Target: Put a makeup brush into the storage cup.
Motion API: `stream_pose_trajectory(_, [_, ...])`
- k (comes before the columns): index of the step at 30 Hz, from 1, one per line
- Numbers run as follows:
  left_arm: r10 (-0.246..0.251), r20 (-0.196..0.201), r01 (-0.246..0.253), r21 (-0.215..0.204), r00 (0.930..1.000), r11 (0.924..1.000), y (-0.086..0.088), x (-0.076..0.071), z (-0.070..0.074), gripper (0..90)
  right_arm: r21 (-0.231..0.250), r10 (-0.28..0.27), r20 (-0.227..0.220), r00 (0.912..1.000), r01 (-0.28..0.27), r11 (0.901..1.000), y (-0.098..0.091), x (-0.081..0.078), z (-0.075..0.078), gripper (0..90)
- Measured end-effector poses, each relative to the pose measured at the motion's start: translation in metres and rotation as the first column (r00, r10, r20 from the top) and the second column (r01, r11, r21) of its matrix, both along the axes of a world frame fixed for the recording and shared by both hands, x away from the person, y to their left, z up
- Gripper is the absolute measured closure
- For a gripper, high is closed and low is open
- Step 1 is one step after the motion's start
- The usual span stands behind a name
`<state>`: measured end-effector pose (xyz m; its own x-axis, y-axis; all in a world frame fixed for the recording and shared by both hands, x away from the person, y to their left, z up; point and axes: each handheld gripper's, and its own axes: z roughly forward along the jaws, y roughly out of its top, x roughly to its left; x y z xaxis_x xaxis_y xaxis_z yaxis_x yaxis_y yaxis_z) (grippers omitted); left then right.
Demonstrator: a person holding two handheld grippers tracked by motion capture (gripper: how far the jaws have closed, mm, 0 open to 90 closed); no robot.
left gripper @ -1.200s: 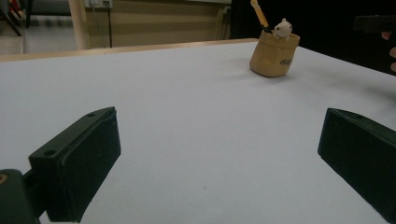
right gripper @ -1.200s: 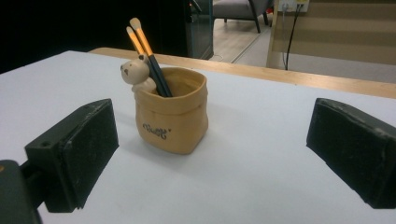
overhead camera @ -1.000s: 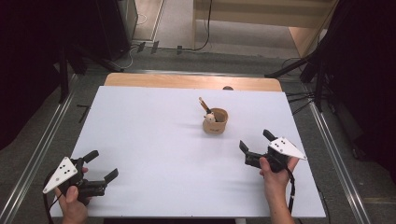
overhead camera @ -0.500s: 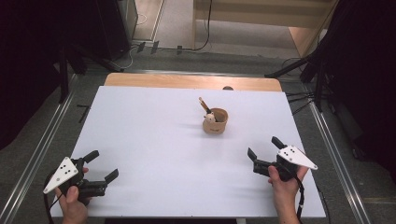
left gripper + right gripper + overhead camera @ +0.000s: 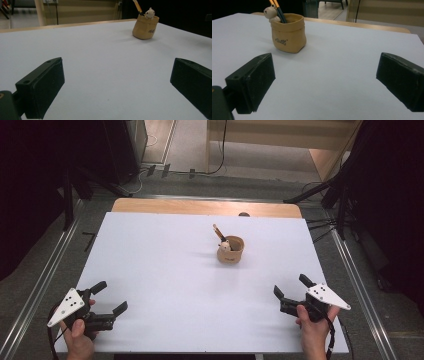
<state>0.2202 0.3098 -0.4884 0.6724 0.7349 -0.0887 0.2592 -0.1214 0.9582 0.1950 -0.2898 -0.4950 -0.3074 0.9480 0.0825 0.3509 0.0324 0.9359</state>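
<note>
A tan pencil pot [image 5: 230, 251] (two pencils inside) stands mid-table [image 5: 165, 270]. The left gripper [image 5: 109, 298] and right gripper [image 5: 292, 287] rest near the front corners, jaws spread wide, holding nothing.

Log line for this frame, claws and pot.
left claw: open, empty | right claw: open, empty | tan sack-shaped pencil pot: upright mid-table, pencils inside, untouched

Tan sack-shaped pencil cup [image 5: 230, 251] upright on white desk [image 5: 165, 270], right of centre, far half. Two pencils [image 5: 278, 8] lean left inside; small bear figure [image 5: 270, 13] at rim.
</note>
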Motion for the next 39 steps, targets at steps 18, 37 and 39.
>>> stream_pose_trajectory(18, [0.002,0.008,-0.002,0.012,1.0000,0.9999,-0.002,-0.001,-0.001,0.0,-0.011,-0.031,-0.022,0.9993,0.030,0.9995,-0.018,-0.018,-0.005,2.2])
stream_pose_trajectory(37, [-0.004,0.005,0.004,0.026,1.0000,0.9996,-0.004,0.001,-0.001,0.0,-0.012,-0.057,-0.046,0.9973,0.057,0.9983,-0.032,-0.031,-0.011,2.2])
stream_pose_trajectory(39, [-0.004,0.005,0.004,0.027,1.0000,0.9996,-0.004,0.000,-0.001,0.0,-0.009,-0.057,-0.048,0.9972,0.057,0.9984,-0.032,-0.032,-0.011,2.2])
